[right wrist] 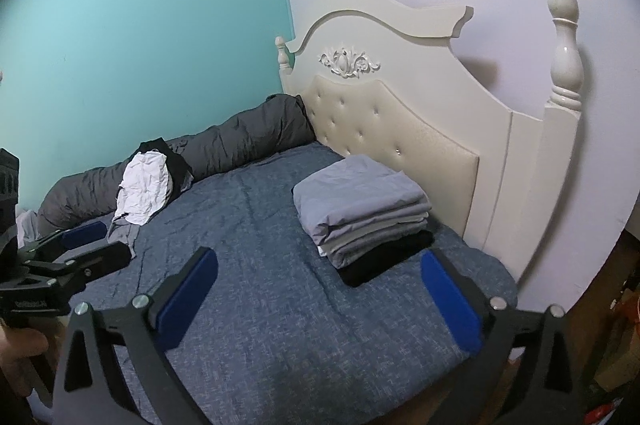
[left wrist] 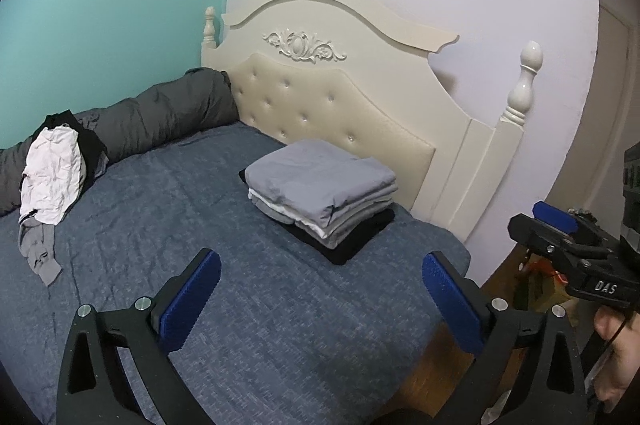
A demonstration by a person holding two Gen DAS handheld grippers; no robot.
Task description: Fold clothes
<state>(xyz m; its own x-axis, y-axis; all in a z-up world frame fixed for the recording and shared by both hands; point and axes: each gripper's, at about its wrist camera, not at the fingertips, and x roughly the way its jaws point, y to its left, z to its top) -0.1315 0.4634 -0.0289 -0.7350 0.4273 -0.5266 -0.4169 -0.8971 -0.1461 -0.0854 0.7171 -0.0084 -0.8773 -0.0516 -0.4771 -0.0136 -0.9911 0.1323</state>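
Blue-grey bedding covers the bed (left wrist: 248,305), which stands against a teal wall and a pale wall with a cream tufted headboard (left wrist: 340,105). Both grippers hover above the near part of the bed with their jaws spread wide and nothing between them. A stack of folded clothes (left wrist: 320,189), grey pieces on a black one, lies beyond the left gripper (left wrist: 320,301), ahead of the gap between its jaws and well apart from them. For the right gripper (right wrist: 318,299) the same stack sits ahead, just past the tip of its right jaw. A crumpled heap of unfolded clothes (left wrist: 52,181), white, black and grey, rests far off to the left of both pairs of jaws, against a rolled dark grey duvet (left wrist: 160,113).
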